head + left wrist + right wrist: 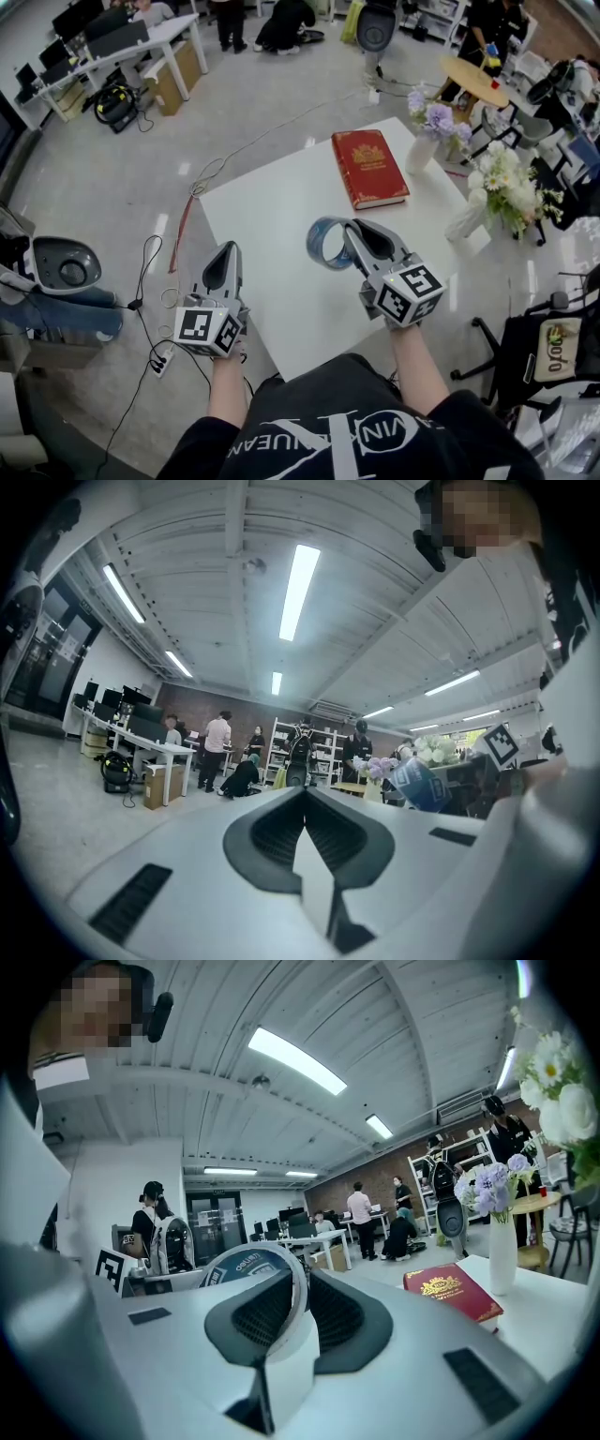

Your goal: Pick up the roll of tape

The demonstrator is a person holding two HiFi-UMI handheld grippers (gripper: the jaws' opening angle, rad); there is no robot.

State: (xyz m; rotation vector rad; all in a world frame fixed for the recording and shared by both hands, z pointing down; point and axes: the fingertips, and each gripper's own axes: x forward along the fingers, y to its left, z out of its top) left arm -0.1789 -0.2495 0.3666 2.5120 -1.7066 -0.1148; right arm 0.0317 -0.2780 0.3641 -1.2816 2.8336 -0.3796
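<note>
Now | right gripper (354,234) pinches tape roll (324,244) wall, apparently lifted off table (272,300) | left gripper (225,258) closed, empty, parked aside.

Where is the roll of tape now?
Head view, right of centre: the roll of tape sits clamped in the right tongs over the white table, nearest the red book.

In the jaws of the right gripper (349,232), the roll of tape (314,243); beyond their tips, a red book (369,167); beneath, a white table (281,291).
</note>
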